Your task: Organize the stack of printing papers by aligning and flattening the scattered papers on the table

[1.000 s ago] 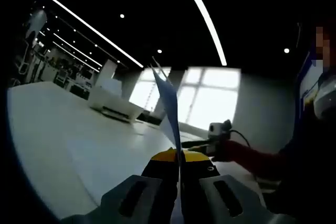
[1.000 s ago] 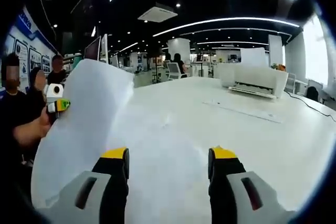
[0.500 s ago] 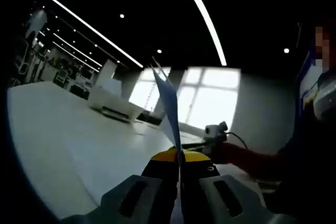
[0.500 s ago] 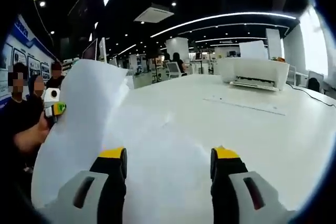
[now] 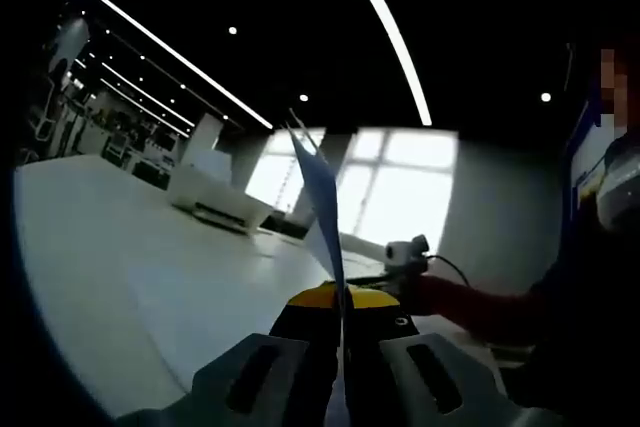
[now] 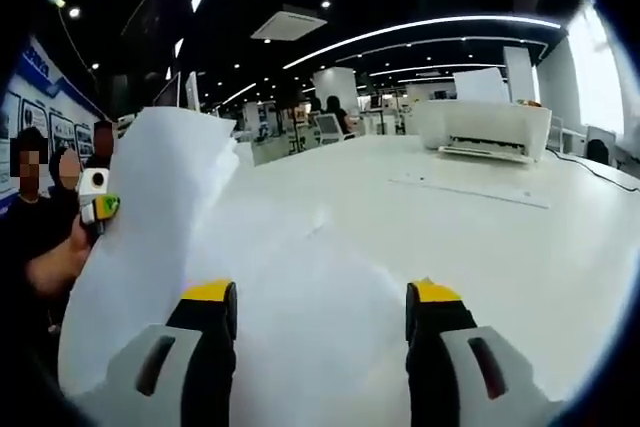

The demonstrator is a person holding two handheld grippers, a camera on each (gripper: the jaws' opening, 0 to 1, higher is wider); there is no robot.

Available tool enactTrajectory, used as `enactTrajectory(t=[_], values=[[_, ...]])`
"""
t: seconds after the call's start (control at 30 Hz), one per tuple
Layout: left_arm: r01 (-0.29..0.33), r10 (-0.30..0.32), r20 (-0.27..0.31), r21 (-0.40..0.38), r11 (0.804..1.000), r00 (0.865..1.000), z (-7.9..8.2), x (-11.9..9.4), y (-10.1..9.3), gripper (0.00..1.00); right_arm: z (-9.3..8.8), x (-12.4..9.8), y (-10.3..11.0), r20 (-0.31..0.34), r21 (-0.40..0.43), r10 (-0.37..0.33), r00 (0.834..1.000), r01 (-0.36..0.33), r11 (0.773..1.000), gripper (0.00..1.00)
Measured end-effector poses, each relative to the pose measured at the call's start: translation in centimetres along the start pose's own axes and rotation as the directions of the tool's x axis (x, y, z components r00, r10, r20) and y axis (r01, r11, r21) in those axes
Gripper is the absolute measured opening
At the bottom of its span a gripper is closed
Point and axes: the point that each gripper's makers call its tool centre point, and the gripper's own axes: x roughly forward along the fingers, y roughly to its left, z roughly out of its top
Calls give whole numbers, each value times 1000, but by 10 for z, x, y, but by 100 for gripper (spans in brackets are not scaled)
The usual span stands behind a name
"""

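While the papers [image 6: 160,237] are standing up off the tabletop [image 6: 520,247] instead of lying flat, the left gripper [image 5: 340,312] is pinching their edge between its closed fingers, so that the sheets are rising edge-on in the left gripper view. The right gripper [image 6: 322,332] is hovering over the lower part of the sheets with its fingers spread wide, gripping nothing. Judging by this, the job is looking only partly done: the sheets are gathered in one grip, but squaring their edges and pressing them flat on the tabletop are still waiting. A printer [image 6: 490,132] is sitting well apart at the far side.
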Motion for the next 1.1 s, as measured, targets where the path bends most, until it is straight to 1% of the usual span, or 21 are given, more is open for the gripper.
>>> enactTrajectory(t=[0.27,0.57,0.7,0.87,1.03,1.1], values=[[2,-2,-4,0,1000,1000,-1,1,1,6,-3,2,0,-8,-2,-6,1000,6,1000,65],[4,-4,-8,0,1000,1000,-1,1,0,6,-8,5,-4,-24,-10,-18,1000,17,1000,65],[3,-3,-9,1,1000,1000,-2,2,-1,6,-9,6,-10,-23,-13,-32,999,32,999,66],[2,-2,-9,3,1000,1000,-2,2,-1,6,-9,10,-24,-26,-4,-57,998,57,998,66],[4,-4,-9,2,1000,1000,-2,2,-2,6,-11,10,-23,-32,-20,-77,996,77,997,65],[4,-4,-10,4,1000,1000,-4,3,-6,6,-11,10,-23,-32,-24,-80,996,79,997,65]])
